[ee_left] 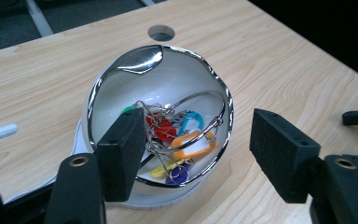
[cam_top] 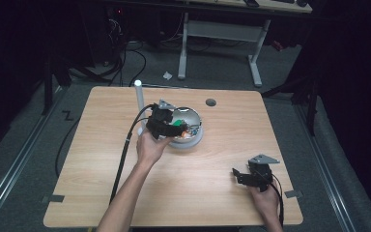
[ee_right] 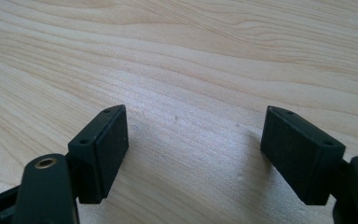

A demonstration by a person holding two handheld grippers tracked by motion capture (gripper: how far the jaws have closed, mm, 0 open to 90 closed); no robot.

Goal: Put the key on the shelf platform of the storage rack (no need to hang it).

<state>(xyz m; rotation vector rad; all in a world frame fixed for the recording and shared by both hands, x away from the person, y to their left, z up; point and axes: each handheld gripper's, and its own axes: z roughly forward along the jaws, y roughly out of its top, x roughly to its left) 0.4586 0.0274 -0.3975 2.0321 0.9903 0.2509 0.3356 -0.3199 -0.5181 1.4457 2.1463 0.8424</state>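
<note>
Left gripper (ee_left: 196, 161) hovers over shiny chrome-rimmed white bowl (ee_left: 121, 79) of coloured key tags (ee_left: 186, 140), jaws wide, empty. Right gripper (ee_right: 196, 158) low at near right over light wooden table (ee_right: 191, 56), jaws wide, empty.

You have one wooden table (cam_top: 188, 193) in front of you, with one round hole (cam_top: 210, 102) in its top. On it stands one shiny bowl (ee_left: 121, 74). Inside the bowl, count one tangle of wire rings (ee_left: 200, 100) and at least five plastic key tags: one red (ee_left: 164, 128), one blue (ee_left: 193, 120), one orange (ee_left: 193, 145), one yellow (ee_left: 161, 170), one purple (ee_left: 179, 175). A green piece (ee_left: 129, 109) is partly hidden. One white upright tube (cam_top: 138, 99) stands beside the bowl. You hold two grippers, the left gripper (ee_left: 196, 147) and the right gripper (ee_right: 196, 149).
</note>
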